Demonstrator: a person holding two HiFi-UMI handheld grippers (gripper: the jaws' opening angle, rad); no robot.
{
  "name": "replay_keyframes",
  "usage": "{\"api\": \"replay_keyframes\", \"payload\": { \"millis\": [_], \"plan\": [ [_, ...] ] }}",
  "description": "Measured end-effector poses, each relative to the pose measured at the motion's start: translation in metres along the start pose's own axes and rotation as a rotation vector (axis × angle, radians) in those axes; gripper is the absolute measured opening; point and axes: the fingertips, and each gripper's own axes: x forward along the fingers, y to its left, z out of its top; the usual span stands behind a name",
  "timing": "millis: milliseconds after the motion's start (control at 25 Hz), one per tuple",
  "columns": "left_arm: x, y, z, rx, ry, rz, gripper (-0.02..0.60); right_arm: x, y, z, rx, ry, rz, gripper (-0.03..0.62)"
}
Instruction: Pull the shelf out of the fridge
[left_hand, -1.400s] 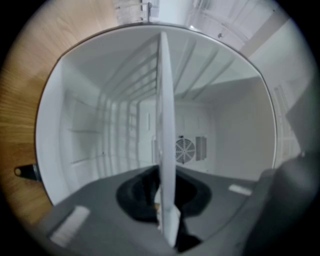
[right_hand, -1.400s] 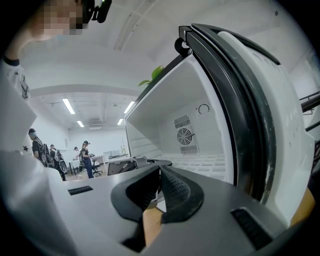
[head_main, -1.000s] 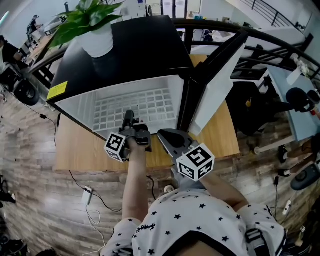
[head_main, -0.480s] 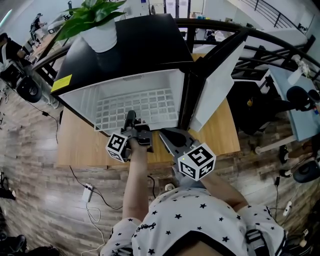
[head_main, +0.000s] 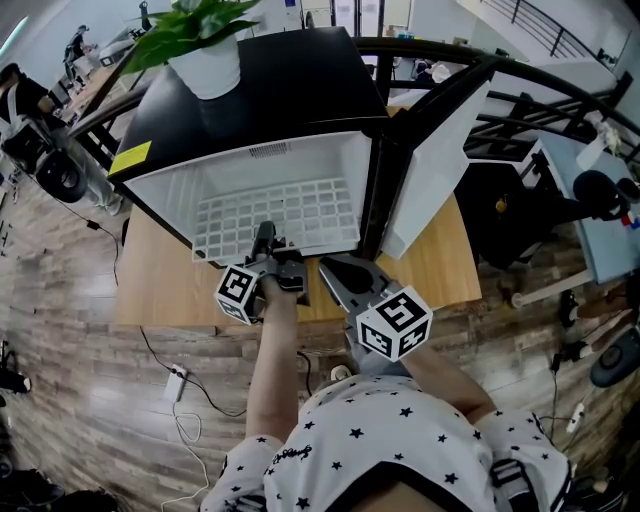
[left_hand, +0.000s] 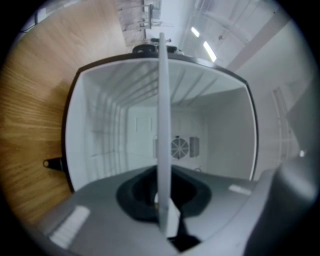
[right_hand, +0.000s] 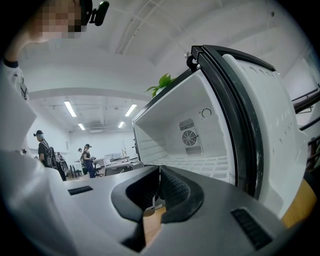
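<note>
Two grippers show in the head view: the left gripper (head_main: 263, 236) reaches into the open fridge (head_main: 290, 90) on the worktop (head_main: 160, 290), at the front rim of the grid shelf (head_main: 285, 212) inside, with the right gripper (head_main: 332, 272) idle beside it. The left gripper view shows its fingers (left_hand: 136, 197) clamped on that rim, seen edge-on; the shelf looks light, stiff and slick, best held there. The right gripper view shows fingers (right_hand: 172, 192) closed, empty.

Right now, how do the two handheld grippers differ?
The left gripper has its jaws clamped on the front edge of the white shelf. The right gripper has its jaws together on nothing. The left gripper reaches the fridge opening, while the right gripper hangs back near the open door. Both carry a marker cube.
</note>
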Motion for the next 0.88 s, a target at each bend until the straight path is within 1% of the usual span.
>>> {"api": "replay_keyframes", "payload": {
  "millis": [880],
  "plan": [
    [-0.024,-0.001,-0.005,-0.008,0.002,0.007,0.032,-0.012,0.020,-0.003,0.003,-0.008,0.003,0.021]
  ]
}}
